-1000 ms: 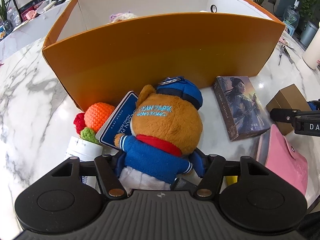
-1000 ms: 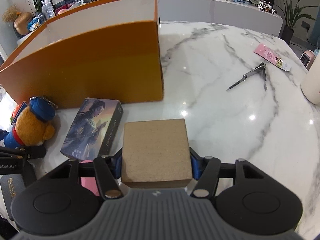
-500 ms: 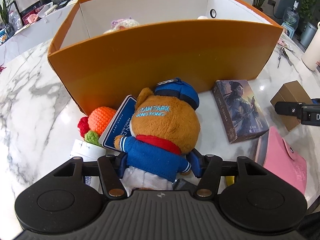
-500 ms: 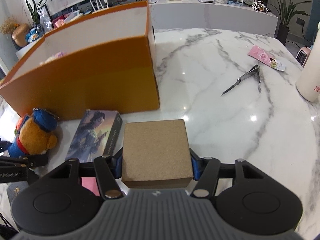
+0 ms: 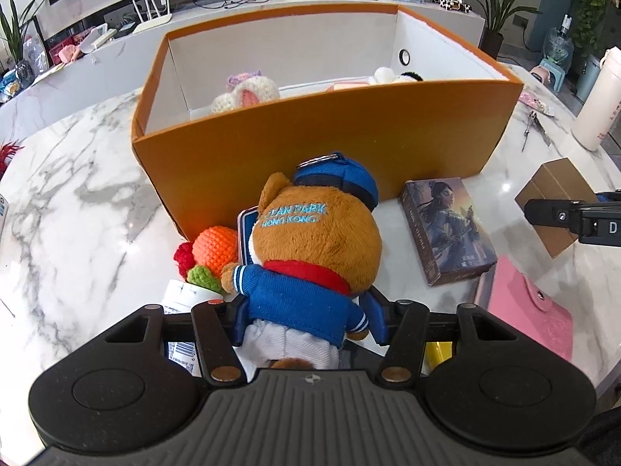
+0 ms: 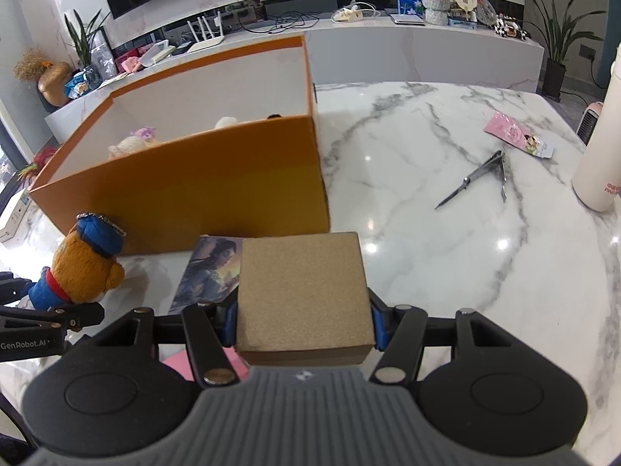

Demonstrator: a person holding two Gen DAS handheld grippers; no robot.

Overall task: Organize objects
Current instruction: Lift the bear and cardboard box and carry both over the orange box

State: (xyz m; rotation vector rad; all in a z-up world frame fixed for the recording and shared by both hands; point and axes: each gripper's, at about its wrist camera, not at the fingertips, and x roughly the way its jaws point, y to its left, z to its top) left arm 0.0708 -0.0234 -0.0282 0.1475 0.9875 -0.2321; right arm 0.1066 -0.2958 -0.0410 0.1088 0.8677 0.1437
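A brown plush bear (image 5: pixel 318 240) in a blue cap and jacket sits between the pads of my left gripper (image 5: pixel 306 318). The jaws are closing and the pads press its body. In the right wrist view the bear (image 6: pixel 83 268) shows at the left, raised off the marble. My right gripper (image 6: pixel 302 322) is shut on a brown cardboard box (image 6: pixel 302 291), which is held above the table. The big orange box (image 5: pixel 310 143) stands open just beyond both, with several plush toys (image 5: pixel 244 93) inside. A fantasy book (image 5: pixel 446 229) lies in front of its wall.
A crochet orange bouquet (image 5: pixel 213 246), a blue card (image 5: pixel 245 233) and a white jar (image 5: pixel 190 295) sit left of the bear. A pink wallet (image 5: pixel 531 310) lies to the right. Metal clippers (image 6: pixel 481 178), a pink packet (image 6: pixel 518 139) and a white bottle (image 6: pixel 599 147) are on the right side.
Both grippers have risen, so the inside of the orange box now shows. The left jaws have narrowed on the bear. The right grip on the brown box is unchanged.
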